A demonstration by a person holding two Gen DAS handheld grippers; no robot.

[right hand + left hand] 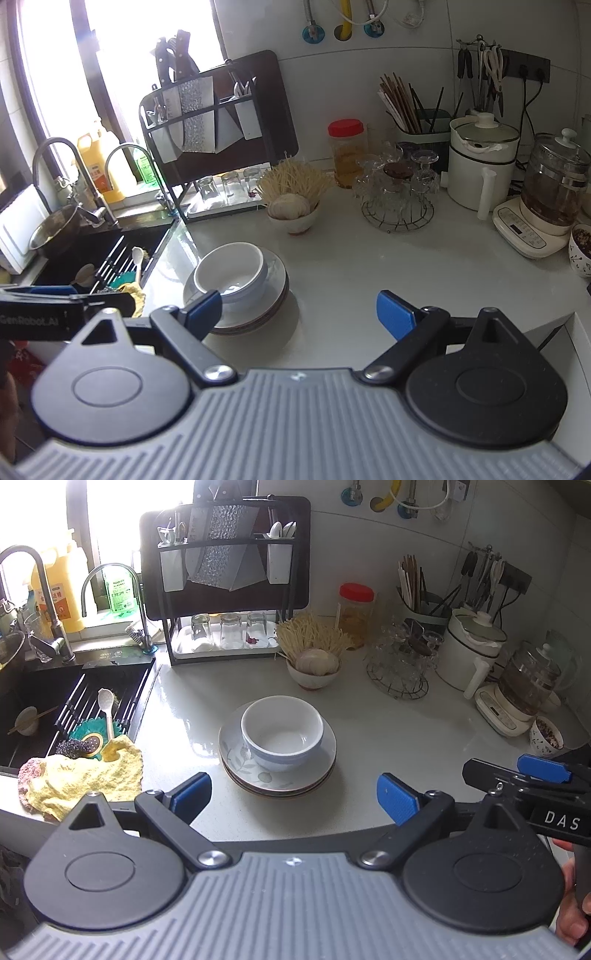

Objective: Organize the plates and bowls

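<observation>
White bowls (pixel 282 731), nested, sit on a small stack of plates (pixel 258 771) with a leaf pattern in the middle of the white counter. They also show in the right wrist view, the bowls (pixel 231 271) on the plates (pixel 275 284). My left gripper (pixel 293 797) is open and empty, just in front of the stack near the counter's front edge. My right gripper (pixel 299 310) is open and empty, to the right of the stack, its left fingertip (pixel 205 306) in front of the plates' rim. The right gripper also shows at the right edge of the left wrist view (pixel 532 775).
A sink (pixel 44 709) with a rack, spoon and cloths lies left. A dish rack (pixel 225 590) with upturned glasses stands behind. A bowl of garlic and noodles (pixel 314 664), a red-lidded jar (pixel 356 613), a glass stand (pixel 400 664), a white pot (pixel 469 650) and a kettle (pixel 524 686) line the back right.
</observation>
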